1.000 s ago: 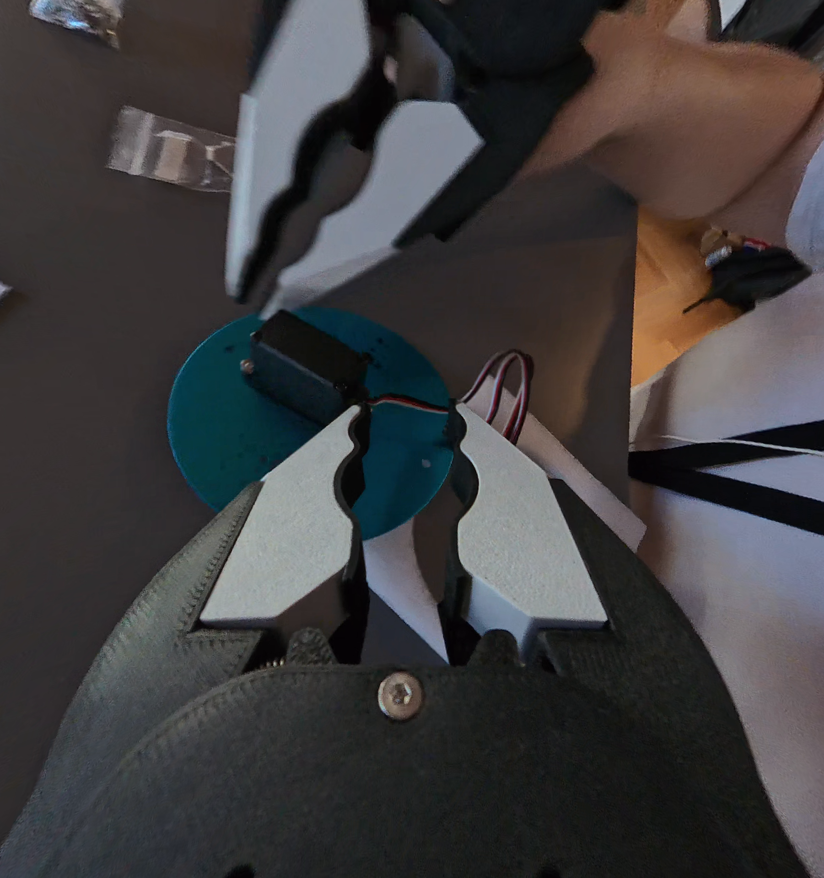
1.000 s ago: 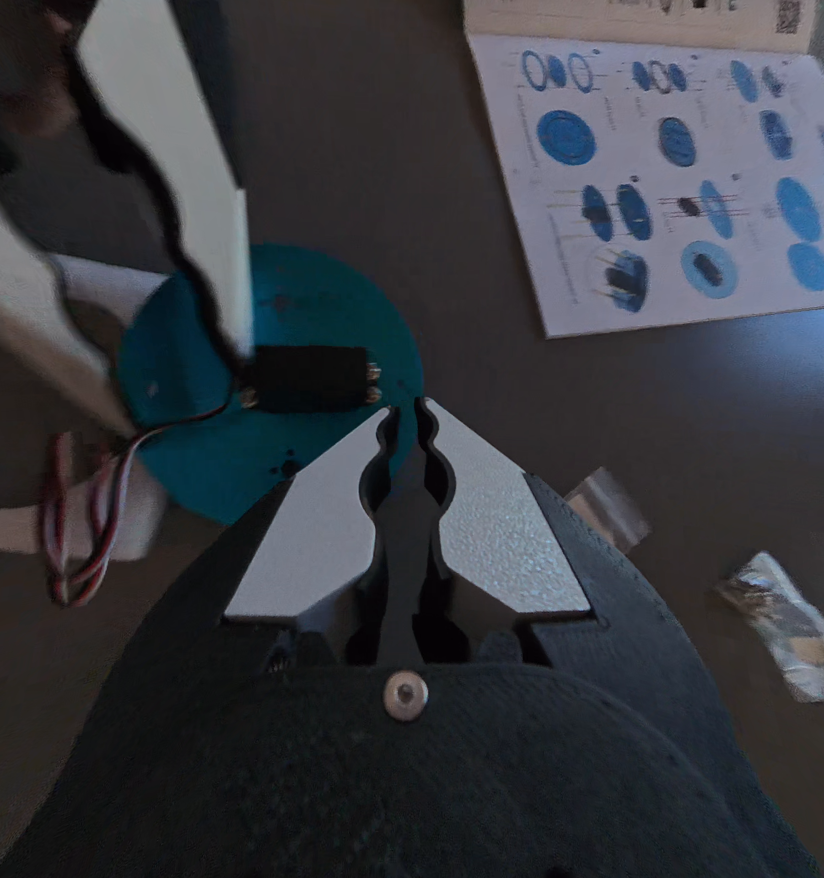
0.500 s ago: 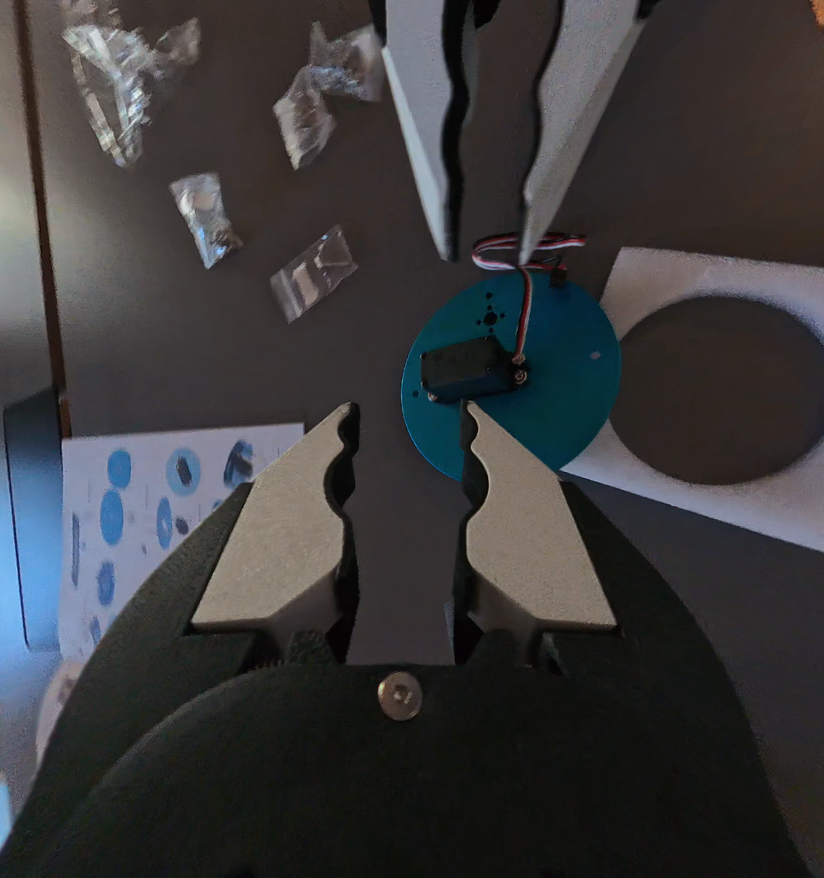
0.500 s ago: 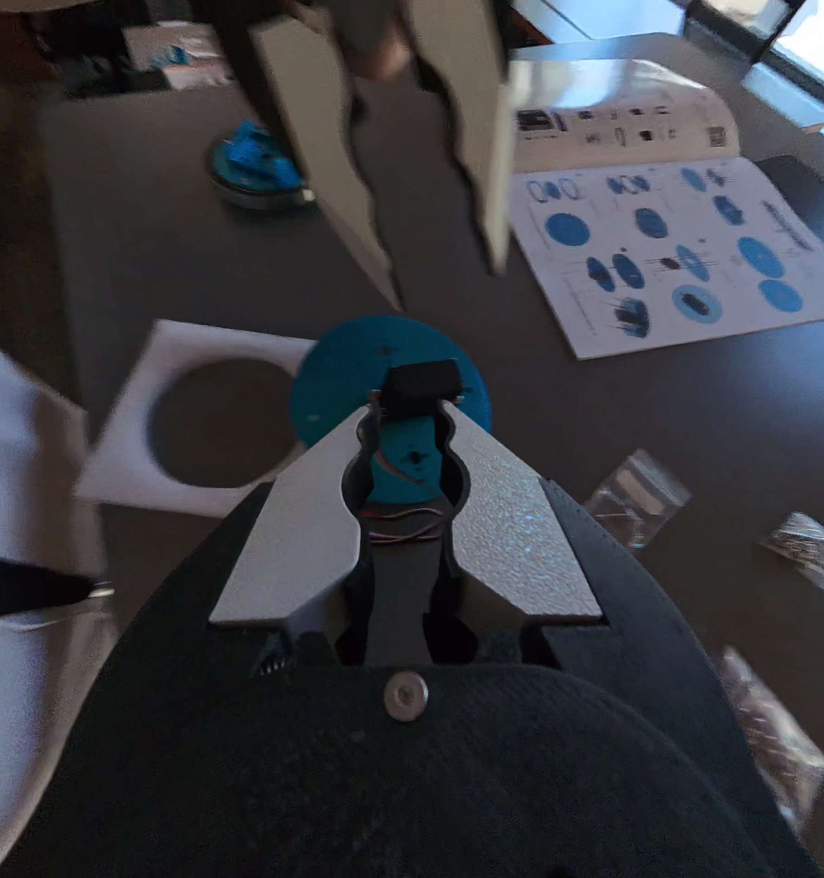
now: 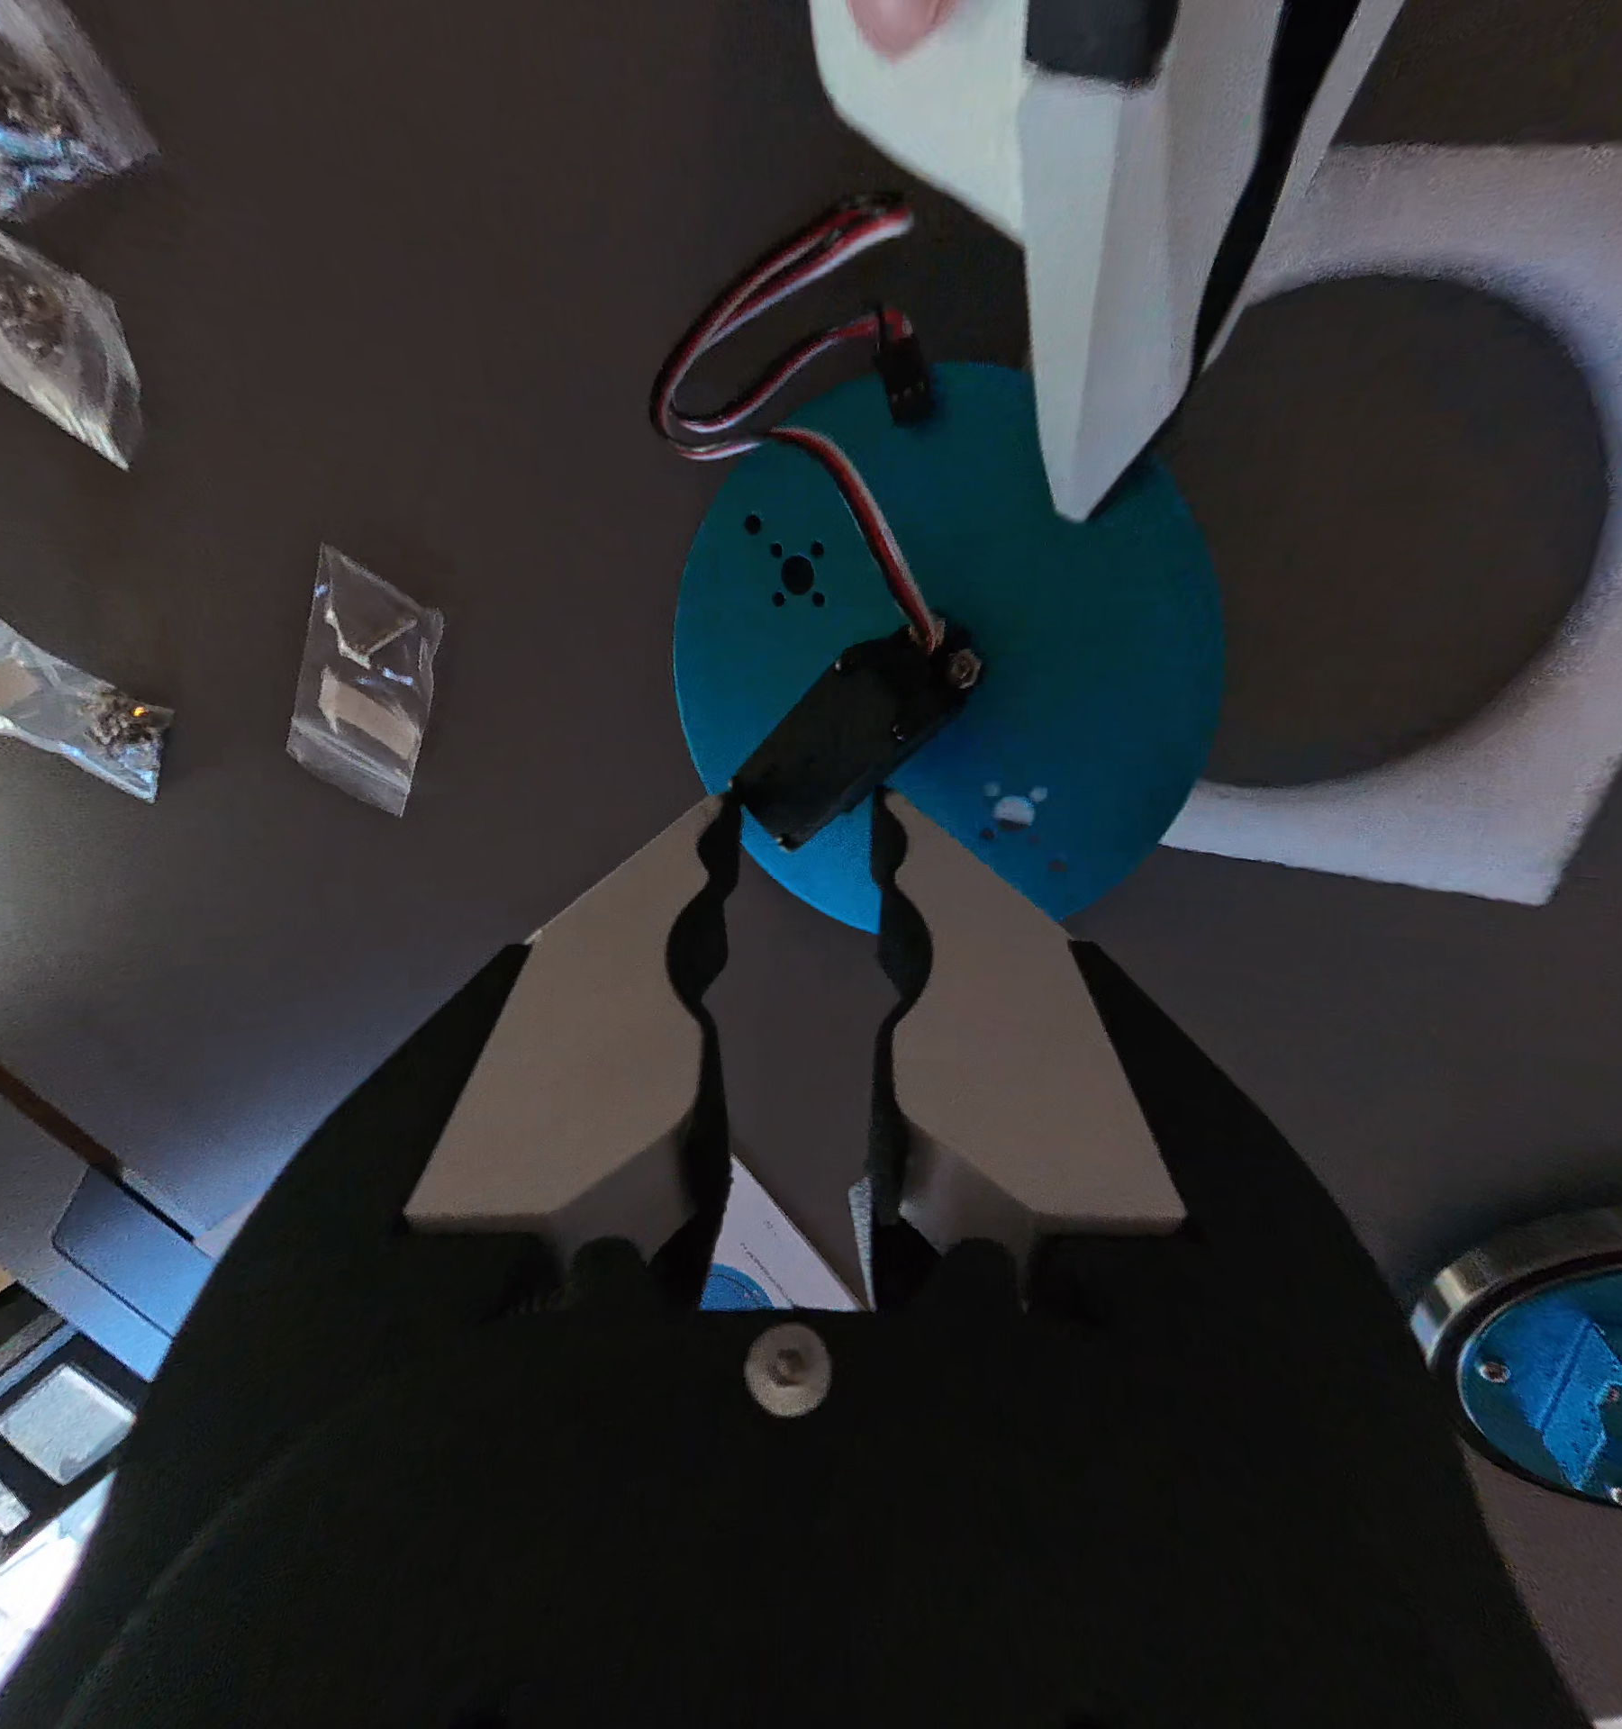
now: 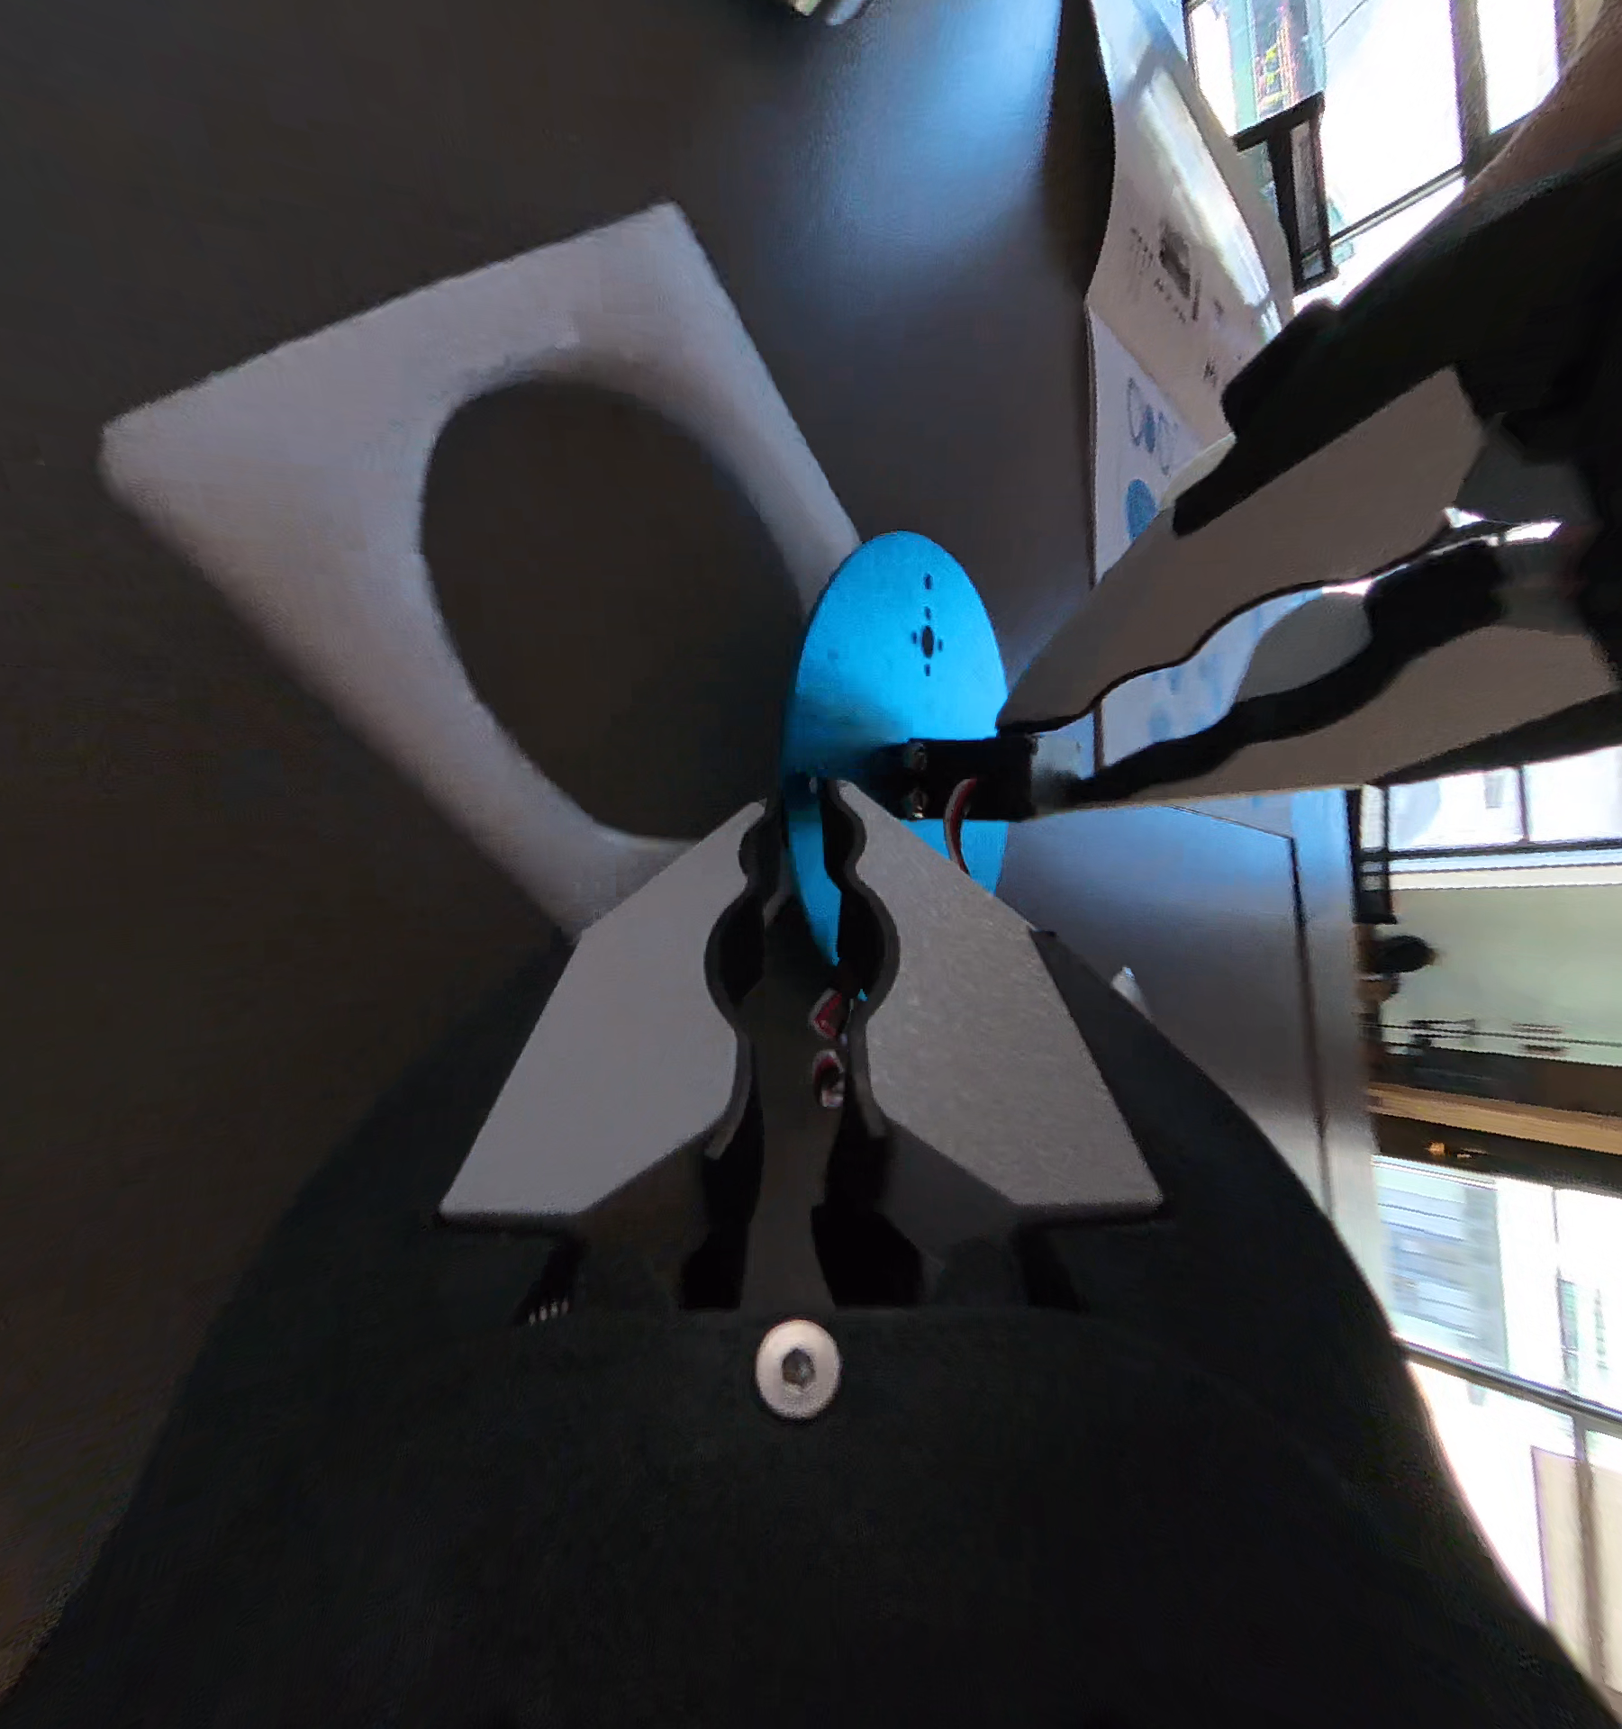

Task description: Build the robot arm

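A blue disc (image 5: 1069, 655) carries a black servo (image 5: 844, 739) with a red, white and black wire (image 5: 751, 309) that ends in a black plug. My left gripper (image 5: 805, 805) has its tips on either side of the servo's near end and is shut on it. My right gripper (image 5: 1087, 505) comes in from the top and holds the disc's far edge. In the right wrist view my right gripper (image 6: 802, 795) is shut on the disc's rim (image 6: 891, 655), which looks tilted up from the table. The left gripper (image 6: 1036, 762) pinches the servo (image 6: 971, 772) from the right.
A white foam square with a round hole (image 5: 1349, 823) lies under the disc's edge, also in the right wrist view (image 6: 320, 421). Several clear plastic bags (image 5: 367, 692) lie at the left. A metal-rimmed blue round part (image 5: 1574, 1385) sits at lower right. An open booklet (image 6: 1134, 449) lies beyond. There is about 8 cm between the tips of the two grippers.
My left gripper has moved onto the servo and closed on it. My right gripper has closed on the disc's edge, and the disc has tipped up. Both views have swung round.
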Demonstrator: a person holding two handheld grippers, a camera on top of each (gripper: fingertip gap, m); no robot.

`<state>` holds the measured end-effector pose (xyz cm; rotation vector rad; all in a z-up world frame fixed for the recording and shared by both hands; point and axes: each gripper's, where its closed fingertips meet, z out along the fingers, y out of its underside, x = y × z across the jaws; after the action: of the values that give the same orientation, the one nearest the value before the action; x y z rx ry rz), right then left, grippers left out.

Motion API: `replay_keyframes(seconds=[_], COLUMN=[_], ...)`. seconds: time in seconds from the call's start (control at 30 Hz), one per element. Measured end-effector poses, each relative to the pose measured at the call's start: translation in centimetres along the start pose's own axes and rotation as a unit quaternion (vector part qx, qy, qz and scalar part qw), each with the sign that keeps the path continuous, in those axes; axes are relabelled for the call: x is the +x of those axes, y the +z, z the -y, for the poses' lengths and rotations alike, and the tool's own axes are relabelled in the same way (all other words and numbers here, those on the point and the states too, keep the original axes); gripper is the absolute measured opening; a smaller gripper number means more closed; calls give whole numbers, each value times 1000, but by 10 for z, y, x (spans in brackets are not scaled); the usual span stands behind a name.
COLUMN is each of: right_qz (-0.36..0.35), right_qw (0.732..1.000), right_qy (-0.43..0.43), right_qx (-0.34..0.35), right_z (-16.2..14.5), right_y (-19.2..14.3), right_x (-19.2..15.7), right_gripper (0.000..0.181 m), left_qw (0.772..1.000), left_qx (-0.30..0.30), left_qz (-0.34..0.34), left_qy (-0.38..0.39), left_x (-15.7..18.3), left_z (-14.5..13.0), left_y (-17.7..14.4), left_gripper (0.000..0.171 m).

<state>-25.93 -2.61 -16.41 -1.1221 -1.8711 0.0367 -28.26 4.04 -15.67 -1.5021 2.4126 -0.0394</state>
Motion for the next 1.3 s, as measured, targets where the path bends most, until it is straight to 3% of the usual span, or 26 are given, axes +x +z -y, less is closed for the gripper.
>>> replay_keyframes(seconds=[0.23,0.33,0.47,0.6,0.77,0.83,0.87,1.0,1.1,1.17,1.23,1.3], right_qz=[5,35,56,47,10,-7,-25,-95,-90,-42,46,128], right_qw=[994,994,997,996,986,986,987,993,993,984,957,929], right_qy=[-100,-98,-45,-67,-157,-154,-150,-72,36,140,237,279], right_qx=[-49,-32,24,47,56,66,60,22,61,104,159,206], right_z=[-51,-65,-66,-74,-77,-77,-79,-85,-82,-74,-59,-44], right_y=[-14,-12,-16,-18,-18,-17,-17,-26,-39,-46,-50,-52], right_x=[17,15,17,22,21,21,24,32,31,31,30,33], right_gripper=[4,6,9,5,4,4,5,11,13,20,37,45], left_qw=[991,977,956,961,965,971,971,960,953,950,946,940], left_qx=[61,113,154,151,160,144,143,150,147,140,131,125], left_qz=[-28,-27,-27,39,2,-2,-11,-12,19,41,56,66], left_qy=[-120,-179,-250,-230,-207,-191,-192,-238,-264,-277,-290,-311], left_x=[9,5,-3,-15,-15,-14,-13,-6,1,6,8,8], left_z=[-2,9,17,14,27,26,28,27,24,22,23,23], left_y=[-5,-7,-3,1,8,16,18,17,13,10,10,10], left_gripper=[17,18,36,39,53,32,30,24,22,21,22,22])
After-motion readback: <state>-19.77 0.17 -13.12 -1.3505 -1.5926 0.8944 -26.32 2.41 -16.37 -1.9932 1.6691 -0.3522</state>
